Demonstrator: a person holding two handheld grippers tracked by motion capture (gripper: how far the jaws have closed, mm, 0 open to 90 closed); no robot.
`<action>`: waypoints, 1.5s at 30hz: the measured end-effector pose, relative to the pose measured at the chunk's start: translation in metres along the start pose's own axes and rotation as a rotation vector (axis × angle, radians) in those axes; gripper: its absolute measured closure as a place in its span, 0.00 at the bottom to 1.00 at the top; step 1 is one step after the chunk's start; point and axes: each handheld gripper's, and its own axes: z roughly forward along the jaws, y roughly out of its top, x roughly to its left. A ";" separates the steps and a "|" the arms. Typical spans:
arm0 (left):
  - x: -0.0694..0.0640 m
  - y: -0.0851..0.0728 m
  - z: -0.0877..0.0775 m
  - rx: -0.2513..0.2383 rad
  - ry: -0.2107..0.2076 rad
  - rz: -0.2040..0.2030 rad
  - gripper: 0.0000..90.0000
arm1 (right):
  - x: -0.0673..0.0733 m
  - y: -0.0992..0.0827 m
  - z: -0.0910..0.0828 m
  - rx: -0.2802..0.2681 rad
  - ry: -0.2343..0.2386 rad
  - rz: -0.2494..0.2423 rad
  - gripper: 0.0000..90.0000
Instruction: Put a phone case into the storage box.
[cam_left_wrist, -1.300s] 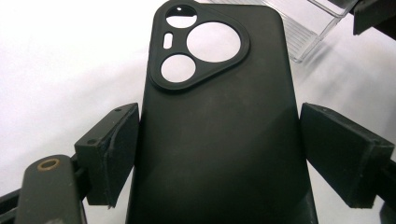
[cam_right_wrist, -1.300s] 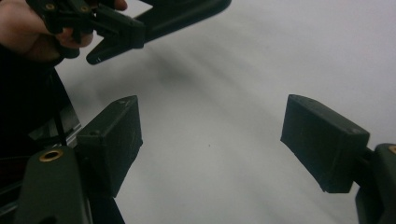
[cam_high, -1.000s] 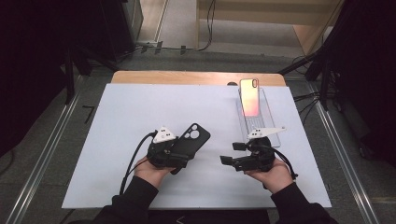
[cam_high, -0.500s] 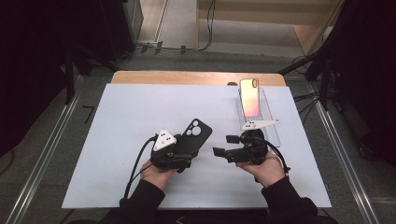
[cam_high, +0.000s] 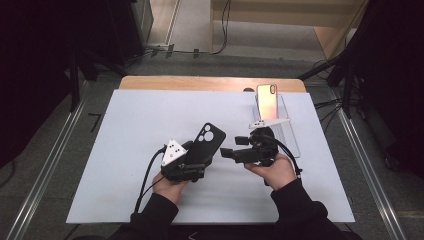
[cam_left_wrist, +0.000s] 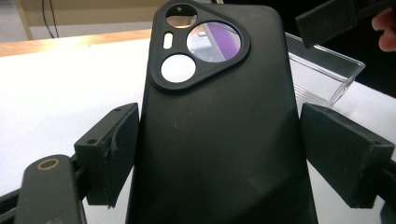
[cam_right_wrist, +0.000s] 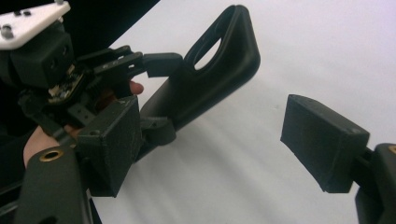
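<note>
Table (cam_high: 125, 150): a white sheet covers most of its top, and a strip of bare wood shows along the far edge at 12 o'clock.

Stand (cam_high: 286, 131): a clear plastic holder toward 2 o'clock on the sheet. In the left gripper view its open end (cam_left_wrist: 322, 77) shows behind the case, at about 2 o'clock.

Phone (cam_high: 267, 102): leans on the far end of the stand with its shiny orange-pink back facing the camera and its lens corner uppermost.

Case (cam_high: 205, 145): a black phone case near the middle of the sheet, held up off it, with its camera cut-out end pointing to 1 o'clock. In the left gripper view its back (cam_left_wrist: 219, 130) rises between the two pads, the rounded three-cornered lens opening at 12 o'clock. In the right gripper view the case (cam_right_wrist: 210, 79) is seen edge-on, tilted toward 1 o'clock.

Left gripper (cam_high: 192, 162): at 7 o'clock from the case, carried by the left hand (cam_high: 170, 187). Its fingers (cam_left_wrist: 109, 149) pinch the case across its width, one pad on each long edge.

Right gripper (cam_high: 230, 152): at 3 o'clock from the case and just beside it, held in the right hand (cam_high: 275, 170), pointing toward 9 o'clock. Its fingers (cam_right_wrist: 322, 140) stand spread with bare sheet between them. The case lies beyond the near pad at 10 o'clock, apart from both pads.
</note>
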 end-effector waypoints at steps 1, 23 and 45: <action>0.000 0.000 0.000 0.000 -0.003 0.002 0.17 | 0.000 0.001 0.001 -0.002 0.001 0.003 0.21; -0.006 -0.002 0.000 -0.067 -0.033 -0.034 0.16 | -0.011 0.023 0.026 -0.004 0.027 0.071 0.24; -0.007 -0.004 0.001 -0.072 -0.068 -0.048 0.16 | -0.027 0.029 0.032 0.010 0.236 0.319 0.82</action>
